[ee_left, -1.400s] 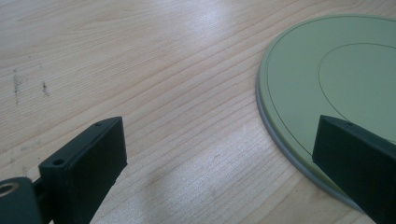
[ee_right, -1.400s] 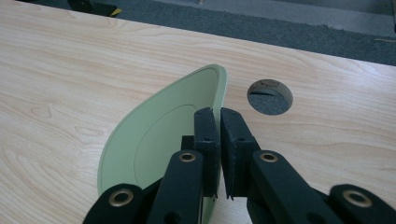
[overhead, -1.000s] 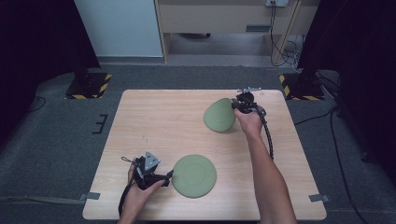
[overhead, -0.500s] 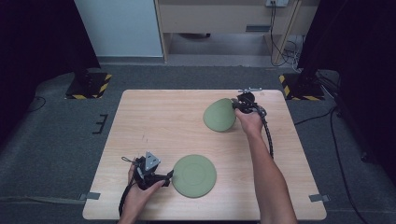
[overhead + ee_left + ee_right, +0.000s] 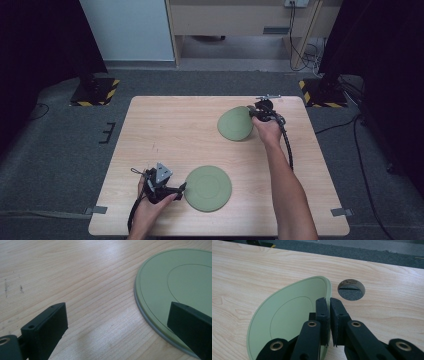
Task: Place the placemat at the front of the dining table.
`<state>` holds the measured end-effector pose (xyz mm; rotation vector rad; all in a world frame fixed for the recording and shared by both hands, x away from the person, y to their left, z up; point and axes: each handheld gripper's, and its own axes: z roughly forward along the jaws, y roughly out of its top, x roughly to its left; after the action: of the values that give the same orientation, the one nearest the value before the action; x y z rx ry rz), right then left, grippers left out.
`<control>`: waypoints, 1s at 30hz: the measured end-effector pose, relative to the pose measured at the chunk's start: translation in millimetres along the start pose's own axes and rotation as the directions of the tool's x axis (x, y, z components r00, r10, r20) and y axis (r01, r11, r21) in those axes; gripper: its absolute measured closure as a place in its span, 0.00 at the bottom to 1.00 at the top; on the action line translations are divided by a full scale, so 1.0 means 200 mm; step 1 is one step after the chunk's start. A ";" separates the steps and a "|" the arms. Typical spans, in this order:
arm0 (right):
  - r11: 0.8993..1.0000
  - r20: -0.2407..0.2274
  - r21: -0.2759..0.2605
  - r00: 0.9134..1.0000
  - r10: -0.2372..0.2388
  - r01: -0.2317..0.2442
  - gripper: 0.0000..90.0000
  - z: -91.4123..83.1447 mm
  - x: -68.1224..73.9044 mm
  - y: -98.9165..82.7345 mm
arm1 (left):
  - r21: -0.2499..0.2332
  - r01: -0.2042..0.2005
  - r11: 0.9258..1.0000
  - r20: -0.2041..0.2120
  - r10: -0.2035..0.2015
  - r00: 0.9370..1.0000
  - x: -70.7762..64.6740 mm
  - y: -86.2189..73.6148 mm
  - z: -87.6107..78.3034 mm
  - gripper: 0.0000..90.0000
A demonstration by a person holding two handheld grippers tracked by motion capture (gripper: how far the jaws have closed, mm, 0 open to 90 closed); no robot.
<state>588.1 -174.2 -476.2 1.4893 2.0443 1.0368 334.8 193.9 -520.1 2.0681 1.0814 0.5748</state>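
My right gripper [image 5: 329,315]: clamped on the tilted green plate's [image 5: 287,315] rim.
My left gripper [image 5: 117,322]: wide, straddling the flat plate's [image 5: 175,285] edge on the tabletop [image 5: 75,277].

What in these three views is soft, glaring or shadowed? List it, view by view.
High view: even light on the table, dark surroundings, mildly soft. Left gripper view: pale glare on the wood, near fingers blurred, a faint shadow beside them, the flat plate fairly sharp. Right gripper view: crisp, the tilted plate evenly lit, no strong glare.
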 end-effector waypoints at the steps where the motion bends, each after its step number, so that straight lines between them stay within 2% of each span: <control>1: 1.000 -0.001 0.001 1.000 0.001 -0.001 0.95 0.00 0.00 0.00 | 0.001 -0.001 1.000 0.001 0.001 1.000 0.00 0.00 0.00 0.02; 17: 1.000 0.001 0.008 1.000 0.000 0.000 0.95 0.02 -0.02 -0.01 | 0.002 0.004 1.000 -0.003 -0.004 1.000 -0.01 0.00 0.00 0.02; 30: 1.000 -0.002 0.015 1.000 -0.010 0.010 0.95 0.05 -0.02 0.02 | 0.006 0.003 1.000 -0.003 -0.003 1.000 -0.01 0.00 0.01 0.02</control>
<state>598.2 -174.4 -479.7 1.4847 2.0633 1.0206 334.7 191.2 -522.7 2.0711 1.0887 0.5739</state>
